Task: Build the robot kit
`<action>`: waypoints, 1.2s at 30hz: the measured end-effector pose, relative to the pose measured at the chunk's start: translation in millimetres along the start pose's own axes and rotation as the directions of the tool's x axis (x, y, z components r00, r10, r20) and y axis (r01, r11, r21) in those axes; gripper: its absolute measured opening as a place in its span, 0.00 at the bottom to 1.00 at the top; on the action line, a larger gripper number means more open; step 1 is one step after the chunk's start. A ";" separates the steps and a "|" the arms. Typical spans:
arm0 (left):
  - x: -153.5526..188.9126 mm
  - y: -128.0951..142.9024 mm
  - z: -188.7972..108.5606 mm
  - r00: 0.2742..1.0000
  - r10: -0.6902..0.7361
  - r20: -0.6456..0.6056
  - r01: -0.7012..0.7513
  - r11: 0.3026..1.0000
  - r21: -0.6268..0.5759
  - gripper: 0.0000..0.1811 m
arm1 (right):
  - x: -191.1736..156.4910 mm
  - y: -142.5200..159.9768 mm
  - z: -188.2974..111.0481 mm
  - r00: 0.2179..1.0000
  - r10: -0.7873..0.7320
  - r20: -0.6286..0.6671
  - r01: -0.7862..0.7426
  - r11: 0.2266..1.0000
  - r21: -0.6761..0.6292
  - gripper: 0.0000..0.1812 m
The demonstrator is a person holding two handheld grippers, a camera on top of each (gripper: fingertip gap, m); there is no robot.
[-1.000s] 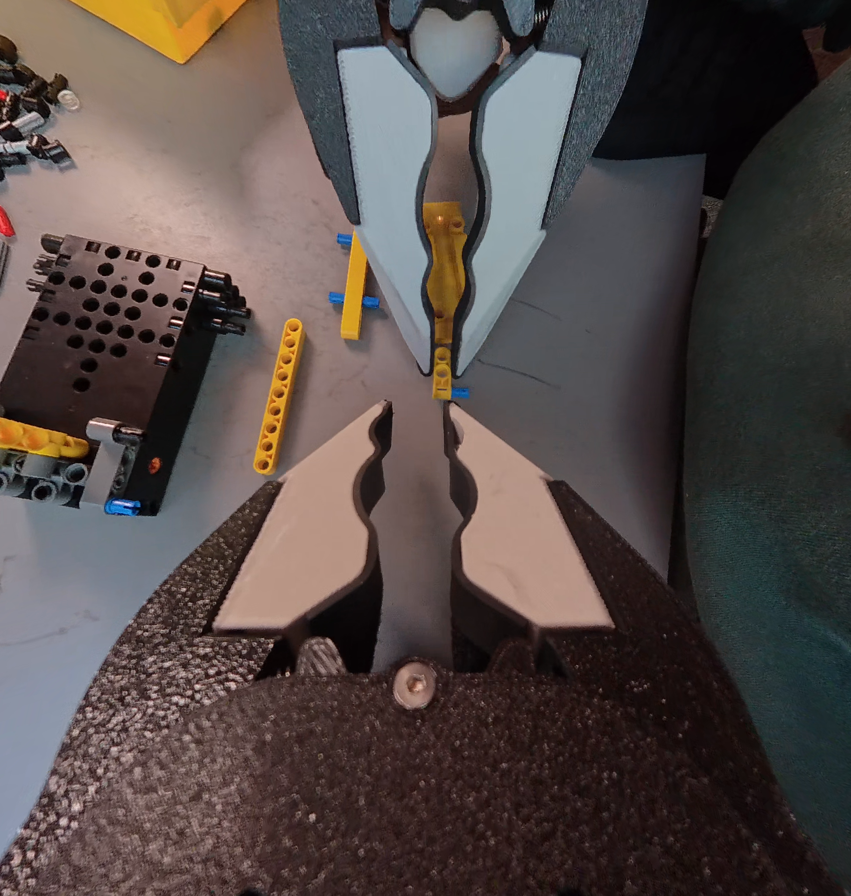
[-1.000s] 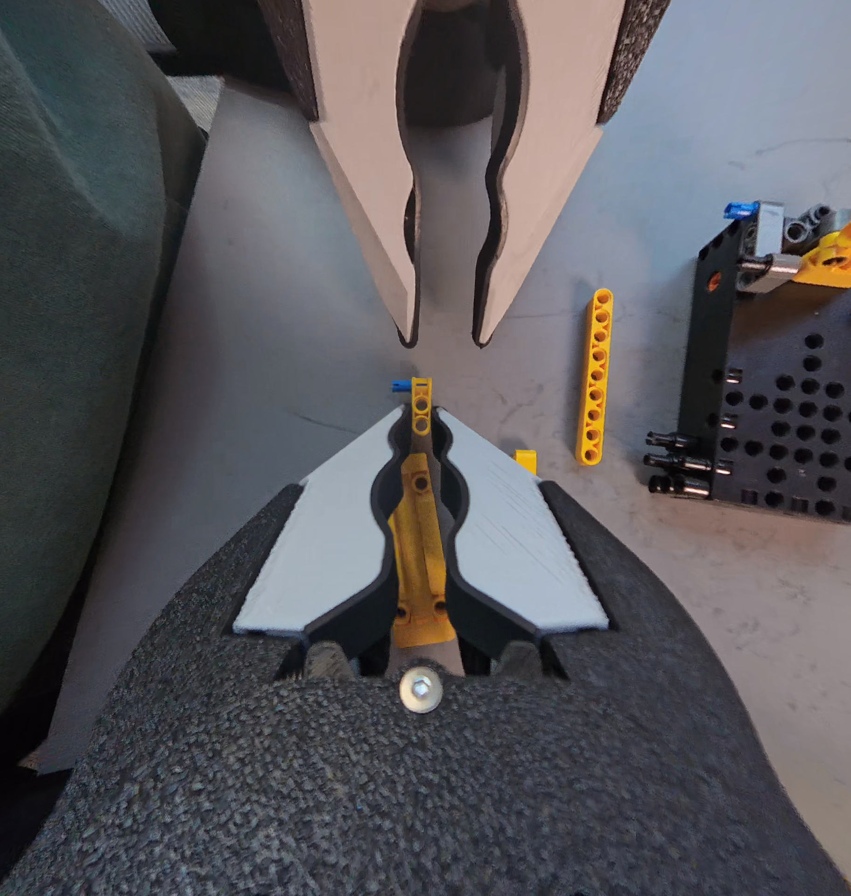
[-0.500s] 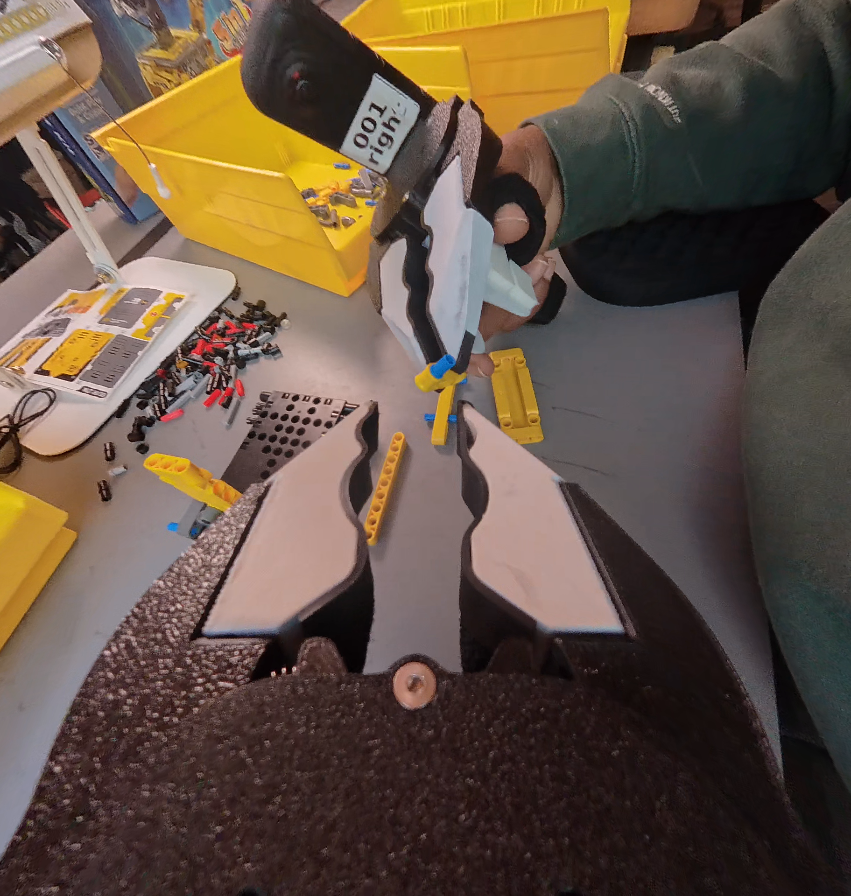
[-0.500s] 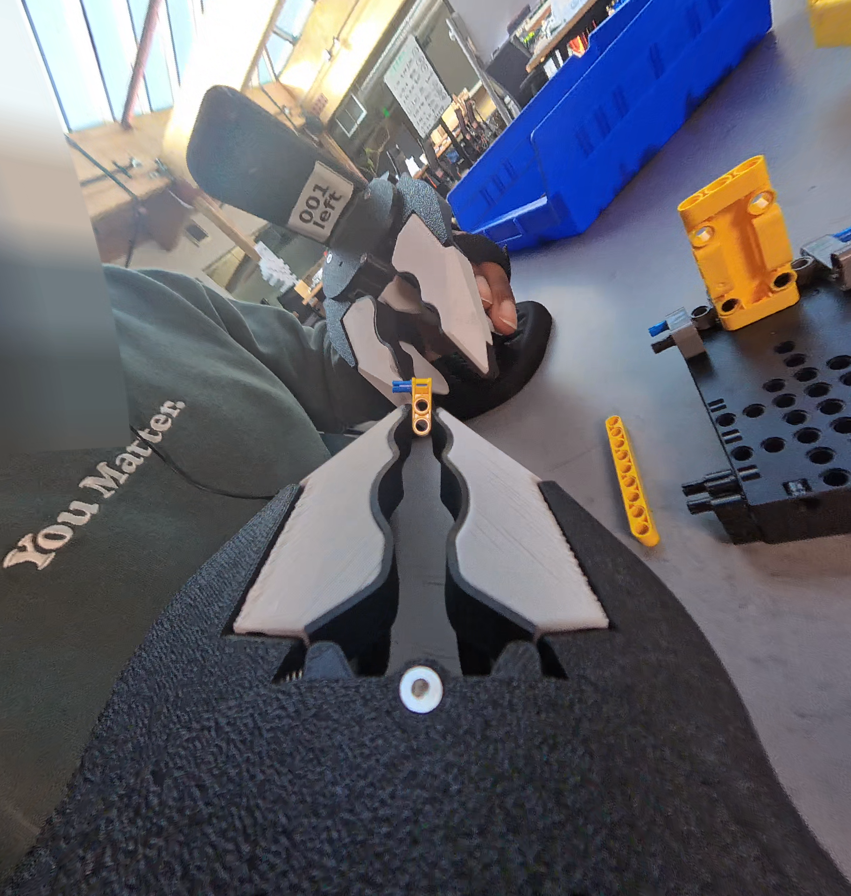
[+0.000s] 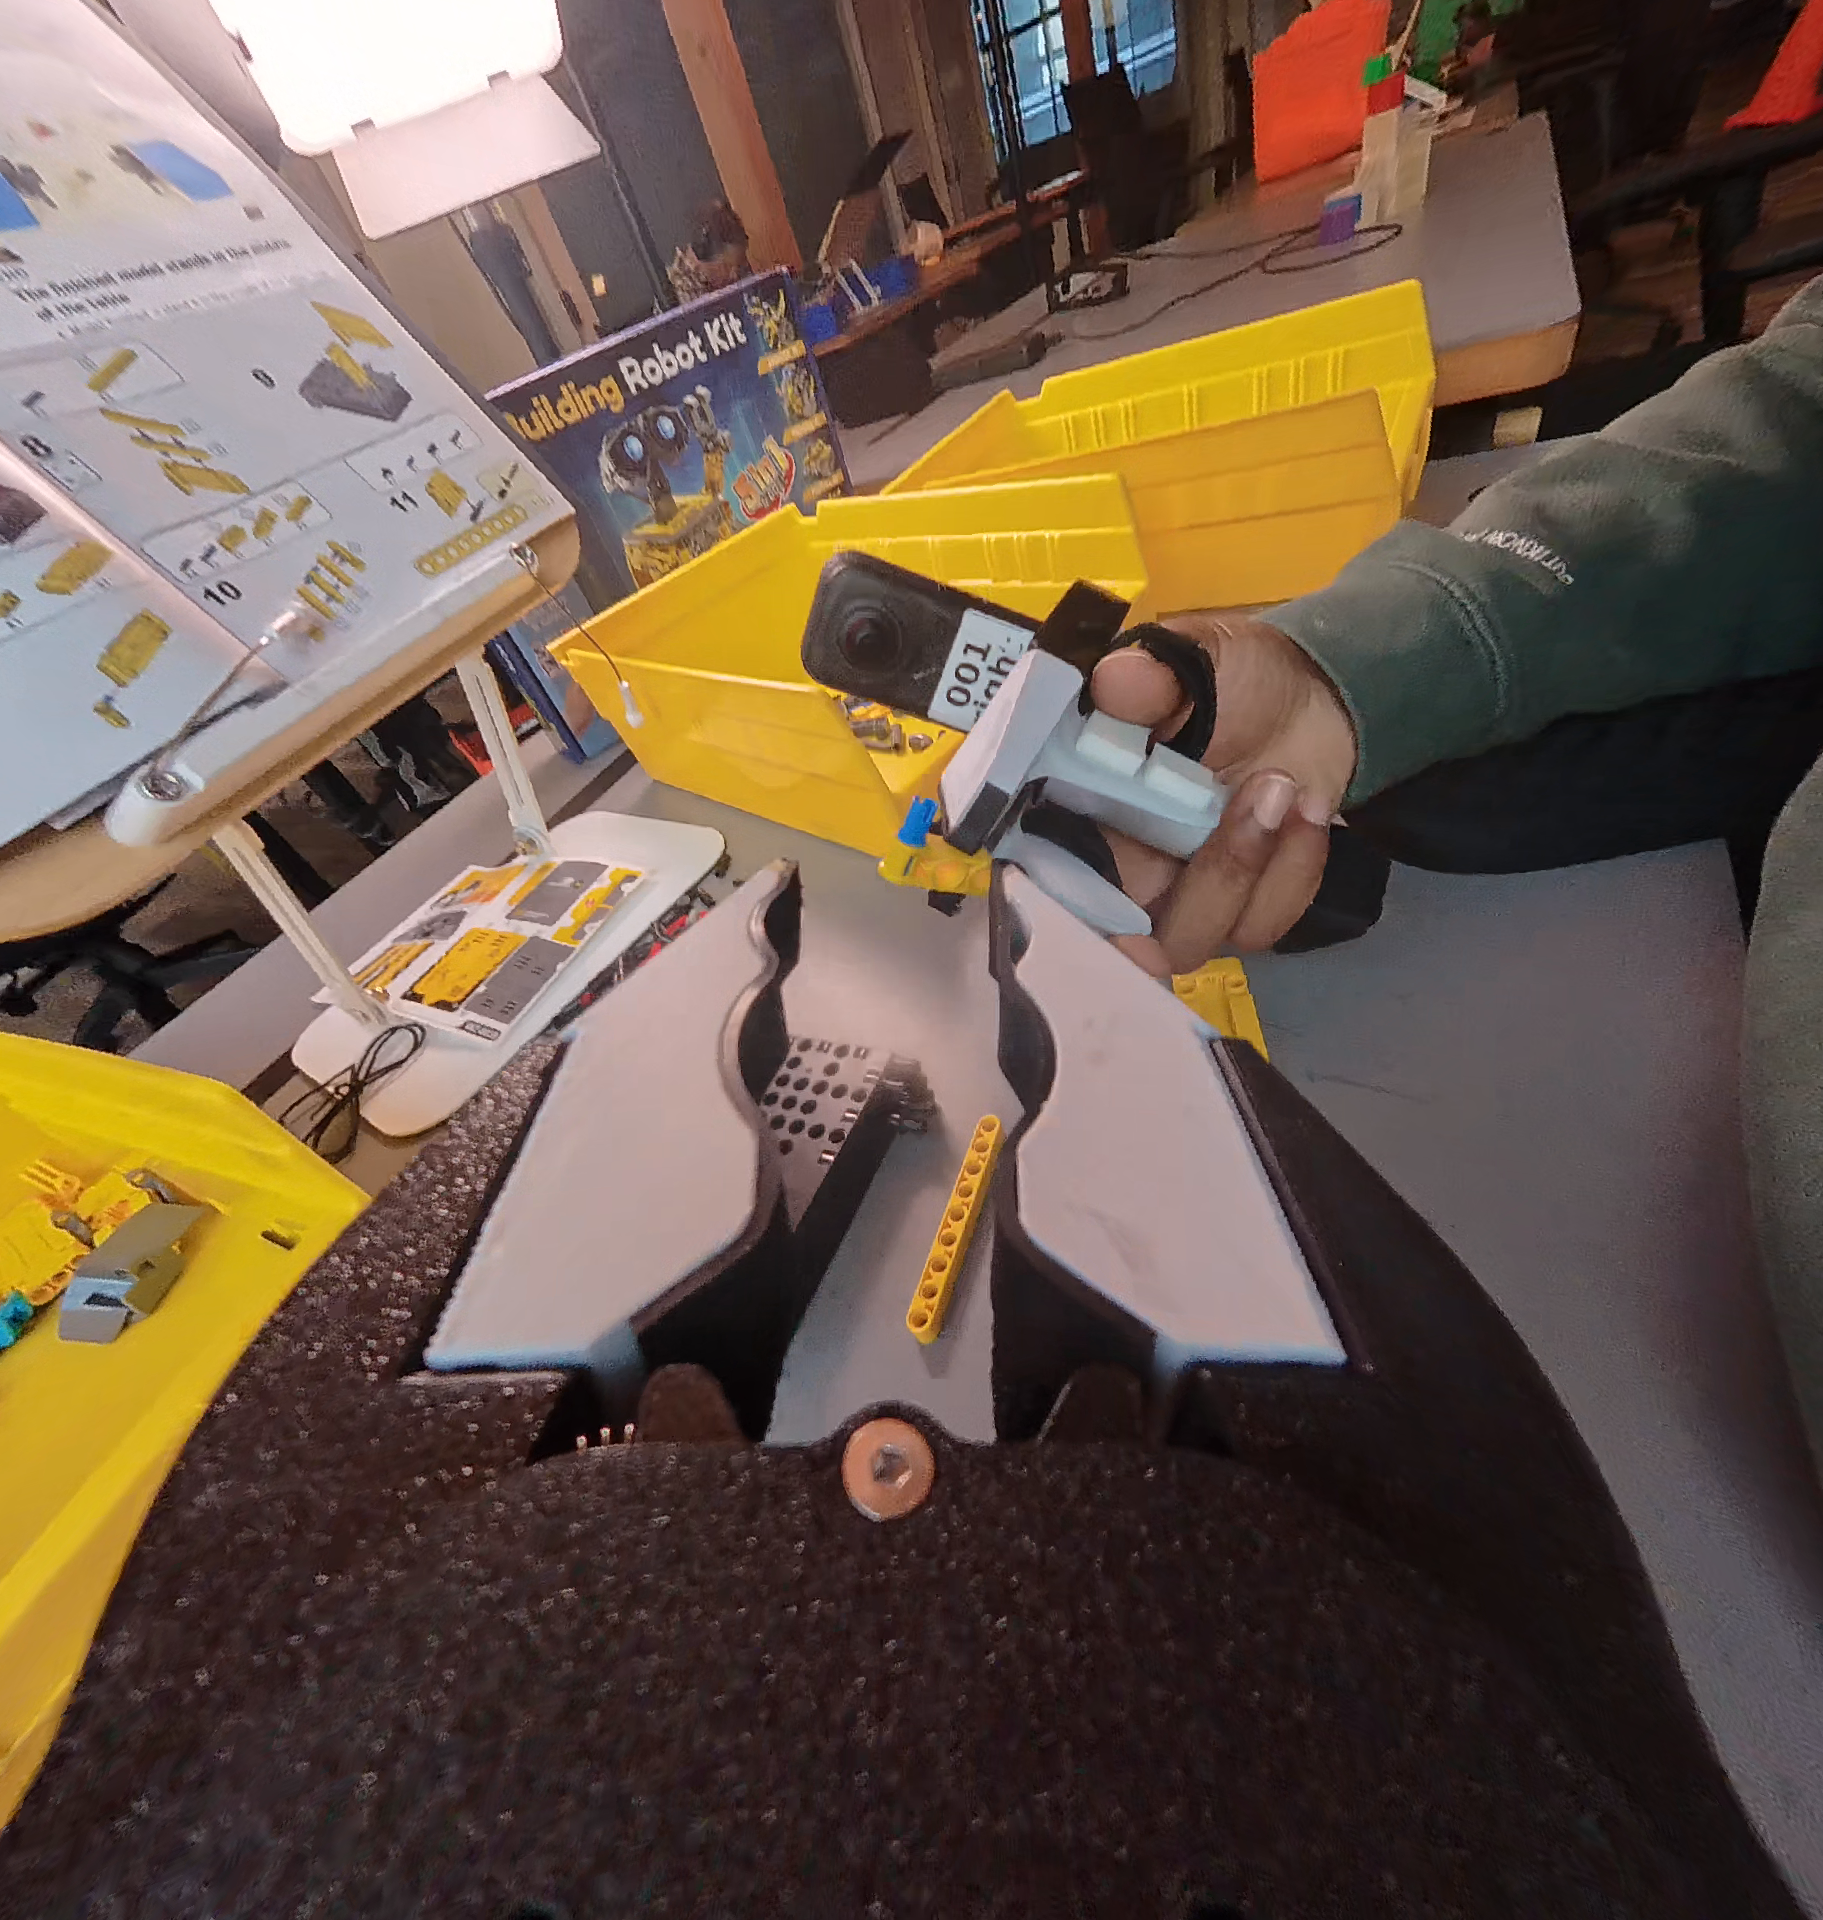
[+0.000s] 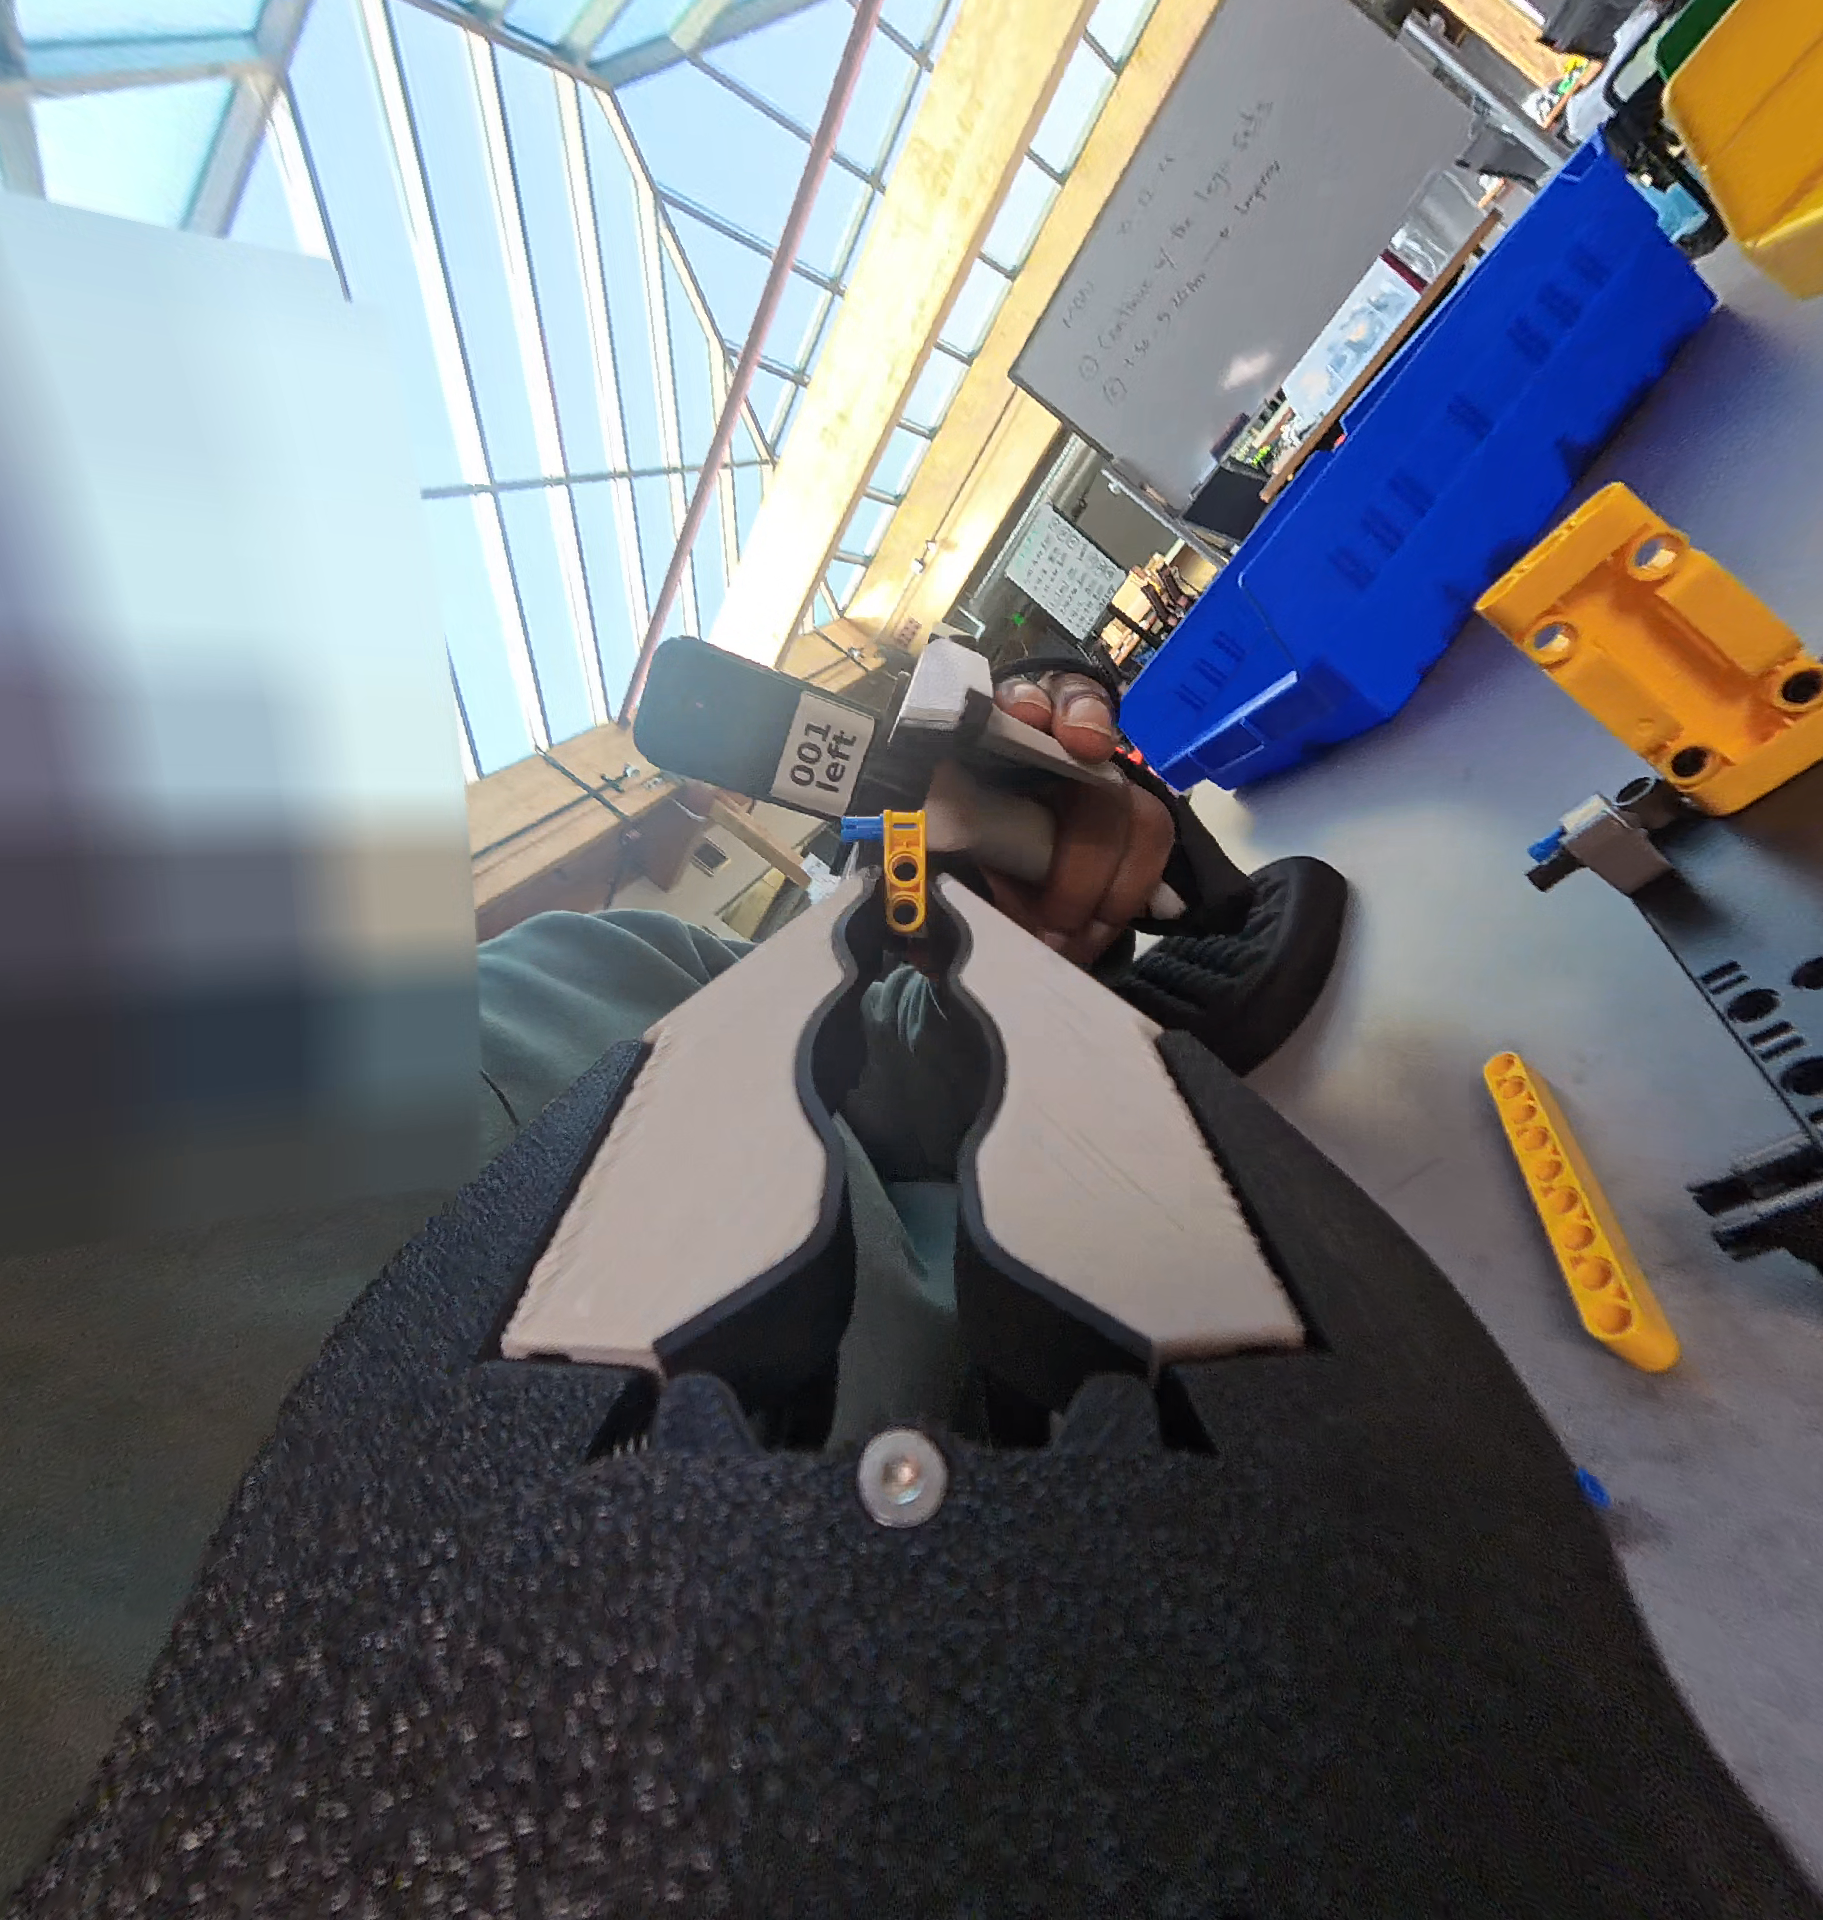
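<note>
Each gripper, left gripper (image 5: 891, 914) and right gripper (image 6: 902, 894), has a black pebbled body, pale grey wavy-edged fingers (image 5: 647, 1143) and a silver screw (image 6: 899, 1481) at lower centre. A dark green sleeve (image 5: 1572, 623) fills the upper right.

Grey worktop (image 5: 1489, 1164), frame right; long yellow beam (image 5: 955, 1226) beside black perforated plate (image 5: 824, 1091) at centre, yellow bins (image 5: 741, 727) behind, blue bin (image 6: 1426, 540) upper right in right wrist view.

glossy plastic beam (image 5: 955, 1227), matt table (image 5: 1489, 1143)
</note>
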State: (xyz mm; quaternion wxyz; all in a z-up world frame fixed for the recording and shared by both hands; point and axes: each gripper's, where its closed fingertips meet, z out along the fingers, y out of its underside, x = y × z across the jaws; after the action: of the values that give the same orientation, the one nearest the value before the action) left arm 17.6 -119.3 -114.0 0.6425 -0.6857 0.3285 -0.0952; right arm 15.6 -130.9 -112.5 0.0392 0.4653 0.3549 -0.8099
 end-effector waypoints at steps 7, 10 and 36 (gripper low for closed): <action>6.5 -21.5 -0.5 0.992 0.123 0.012 -0.123 0.991 0.052 0.16 | -18.4 -8.7 4.2 0.993 0.035 0.110 -0.044 0.996 0.081 0.04; 7.2 -22.4 2.8 0.978 0.203 0.046 -0.204 0.979 0.025 0.15 | -23.3 -9.5 6.6 0.990 0.047 0.136 -0.061 0.993 0.096 0.04; 94.3 107.6 11.3 0.852 -0.370 -0.370 -0.024 0.679 -0.734 0.13 | 61.9 94.0 -95.9 0.489 -0.871 -0.048 0.351 0.247 -0.903 0.14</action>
State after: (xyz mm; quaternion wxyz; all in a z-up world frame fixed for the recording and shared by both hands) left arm 60.7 -159.6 -244.8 0.2065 -0.8614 0.4219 -0.1933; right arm 87.4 -125.7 -241.7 -0.2000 0.4102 0.8311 -0.3177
